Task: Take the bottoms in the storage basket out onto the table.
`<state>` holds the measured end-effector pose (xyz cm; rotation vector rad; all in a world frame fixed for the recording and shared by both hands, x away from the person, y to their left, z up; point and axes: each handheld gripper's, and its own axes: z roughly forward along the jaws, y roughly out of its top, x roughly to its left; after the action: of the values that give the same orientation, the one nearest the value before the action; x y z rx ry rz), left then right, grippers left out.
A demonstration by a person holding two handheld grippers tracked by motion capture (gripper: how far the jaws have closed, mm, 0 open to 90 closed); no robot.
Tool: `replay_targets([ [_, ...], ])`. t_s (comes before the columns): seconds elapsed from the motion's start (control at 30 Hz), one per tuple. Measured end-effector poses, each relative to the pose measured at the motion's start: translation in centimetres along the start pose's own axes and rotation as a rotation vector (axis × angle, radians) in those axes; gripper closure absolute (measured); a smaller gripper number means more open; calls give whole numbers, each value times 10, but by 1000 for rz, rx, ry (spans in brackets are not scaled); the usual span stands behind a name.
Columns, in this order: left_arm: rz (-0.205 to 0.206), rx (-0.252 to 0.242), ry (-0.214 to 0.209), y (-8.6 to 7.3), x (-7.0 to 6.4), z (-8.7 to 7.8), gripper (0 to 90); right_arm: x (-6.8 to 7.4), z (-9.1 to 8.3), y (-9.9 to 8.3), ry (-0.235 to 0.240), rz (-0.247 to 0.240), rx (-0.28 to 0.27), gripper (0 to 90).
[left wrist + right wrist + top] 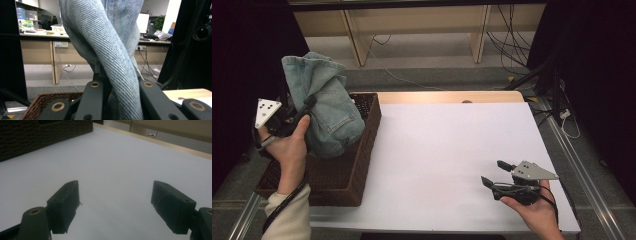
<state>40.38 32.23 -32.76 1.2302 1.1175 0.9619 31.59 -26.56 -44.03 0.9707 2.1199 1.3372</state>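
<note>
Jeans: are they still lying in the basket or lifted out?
Lifted. The left claw is shut on the jeans, holding them bunched above the wicker basket; whether their lowest fold touches the basket, cannot tell.

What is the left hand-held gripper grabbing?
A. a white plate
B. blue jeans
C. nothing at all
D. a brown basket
B. The left hand-held gripper is clamped on the blue jeans, with the denim pinched between its jaws and lifted over the wicker basket. The right hand-held gripper is open above the white table.
</note>
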Motion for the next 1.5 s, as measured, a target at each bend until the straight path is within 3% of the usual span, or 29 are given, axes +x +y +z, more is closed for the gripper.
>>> replay_targets([
  [0.27,-15,-42,-15,8,-2,-5,797,0,0,0,0,-1,3,236],
  [1.5,-21,-100,-62,26,-17,-15,796,0,0,0,-2,0,1,236],
])
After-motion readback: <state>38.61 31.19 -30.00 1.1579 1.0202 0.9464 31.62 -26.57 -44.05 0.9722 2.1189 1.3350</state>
